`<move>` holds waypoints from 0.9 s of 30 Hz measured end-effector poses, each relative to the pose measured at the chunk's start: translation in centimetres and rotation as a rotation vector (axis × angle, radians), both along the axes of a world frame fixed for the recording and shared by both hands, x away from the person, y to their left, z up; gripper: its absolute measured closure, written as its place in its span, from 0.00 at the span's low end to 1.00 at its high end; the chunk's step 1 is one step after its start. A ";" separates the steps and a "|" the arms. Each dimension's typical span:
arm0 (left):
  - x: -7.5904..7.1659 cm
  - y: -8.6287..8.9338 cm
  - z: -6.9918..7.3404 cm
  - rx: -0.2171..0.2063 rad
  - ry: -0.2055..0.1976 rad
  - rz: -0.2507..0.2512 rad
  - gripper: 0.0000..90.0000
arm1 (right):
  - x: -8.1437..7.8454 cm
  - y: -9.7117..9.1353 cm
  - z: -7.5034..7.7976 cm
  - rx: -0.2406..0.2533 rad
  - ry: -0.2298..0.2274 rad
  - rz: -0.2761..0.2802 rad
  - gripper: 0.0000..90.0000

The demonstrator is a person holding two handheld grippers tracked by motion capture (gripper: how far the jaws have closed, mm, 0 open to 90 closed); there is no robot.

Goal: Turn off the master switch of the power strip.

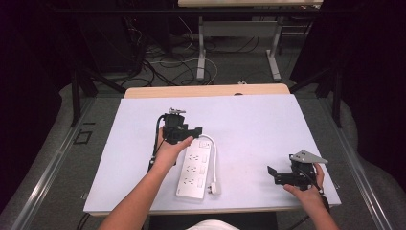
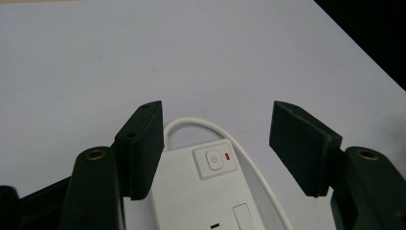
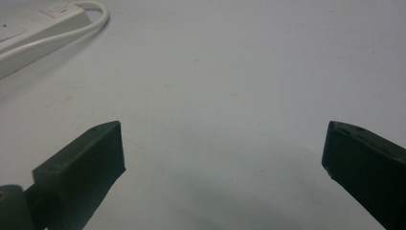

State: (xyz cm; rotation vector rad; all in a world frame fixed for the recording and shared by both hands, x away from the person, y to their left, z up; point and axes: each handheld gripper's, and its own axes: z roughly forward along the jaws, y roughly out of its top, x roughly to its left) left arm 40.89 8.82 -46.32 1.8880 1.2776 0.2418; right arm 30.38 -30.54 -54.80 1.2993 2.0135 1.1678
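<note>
Left gripper hovers part-open and empty over the strip at the table's centre, switch at twelve o'clock between its jaws: approach underway, next likely a careful descent onto the switch.

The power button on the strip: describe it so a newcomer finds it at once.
On the pale table lies a white power strip. At its far end, where the cord loops out, sits the power button: a raised rounded square with a small red light beside it, unlike the sockets.
</note>
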 end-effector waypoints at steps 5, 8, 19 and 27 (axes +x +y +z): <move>0.2 -0.3 -0.4 -0.005 0.028 0.006 0.44 | 0.0 0.0 0.0 0.003 0.000 -0.007 0.00; 0.3 -0.5 -0.7 -0.012 0.040 0.008 0.45 | 0.0 0.0 -0.1 0.000 -0.005 -0.005 0.00; 0.8 -1.4 -2.0 0.000 0.110 0.007 0.56 | 0.1 0.0 -0.1 -0.005 -0.005 -0.005 0.00; 1.1 -1.9 -2.7 0.003 0.159 -0.011 0.67 | 0.1 -0.1 -0.2 -0.008 -0.008 -0.005 0.00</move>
